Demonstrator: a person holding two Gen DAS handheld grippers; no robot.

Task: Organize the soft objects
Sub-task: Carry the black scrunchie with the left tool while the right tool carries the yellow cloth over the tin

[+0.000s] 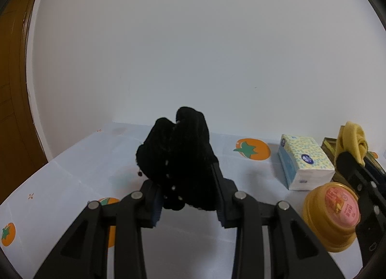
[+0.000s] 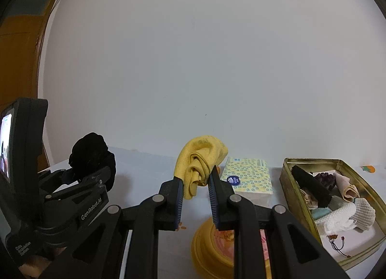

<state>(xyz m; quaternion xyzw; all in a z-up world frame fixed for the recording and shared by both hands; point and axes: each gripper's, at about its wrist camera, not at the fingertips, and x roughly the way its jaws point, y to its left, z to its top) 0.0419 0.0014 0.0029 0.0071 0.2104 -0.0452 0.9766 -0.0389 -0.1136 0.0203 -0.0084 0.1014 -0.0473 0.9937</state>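
Observation:
My left gripper (image 1: 185, 180) is shut on a bunched black cloth (image 1: 178, 155) and holds it above the table; it also shows at the left of the right wrist view (image 2: 93, 158). My right gripper (image 2: 195, 180) is shut on a crumpled yellow cloth (image 2: 200, 158), held above the table; the yellow cloth also shows at the right edge of the left wrist view (image 1: 351, 143). A gold metal tin (image 2: 289, 182) at the right holds several soft items, among them a black strip (image 2: 311, 187) and white foam netting (image 2: 347, 216).
A pack of tissues (image 2: 248, 177) stands behind the right gripper, also in the left wrist view (image 1: 304, 160). A yellow round container with a pink lid (image 1: 330, 213) sits below the right gripper (image 2: 212, 247). The tablecloth (image 1: 84, 158) is white with orange fruit prints. A white wall lies behind.

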